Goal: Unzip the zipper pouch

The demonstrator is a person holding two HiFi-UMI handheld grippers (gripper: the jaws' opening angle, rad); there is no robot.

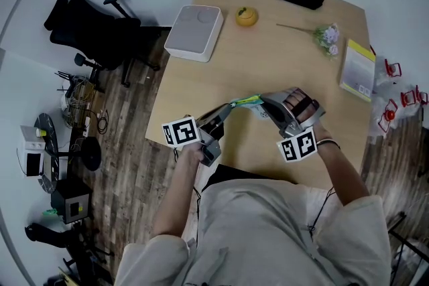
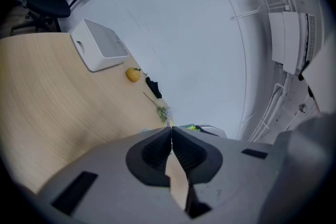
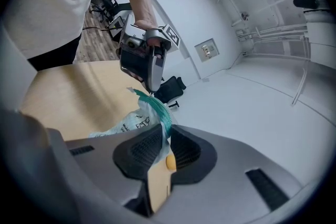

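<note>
Mid-frame in the head view, the zipper pouch [image 1: 246, 103] spans 2 closed grippers: left gripper [image 1: 226, 112] pinching its tip, right gripper [image 1: 267, 108] clamping the zipper edge. Pulling could slip the thin tip free.

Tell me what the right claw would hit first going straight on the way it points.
The right claw grips the zipper pouch; just past that, the left claw holding the pouch's other end lies ahead, depth unclear.

pouch [image 1: 245, 102] between left tool [image 1: 226, 113] and right tool [image 1: 267, 106], box [image 1: 194, 31] behind on table [image 1: 268, 63]
</note>
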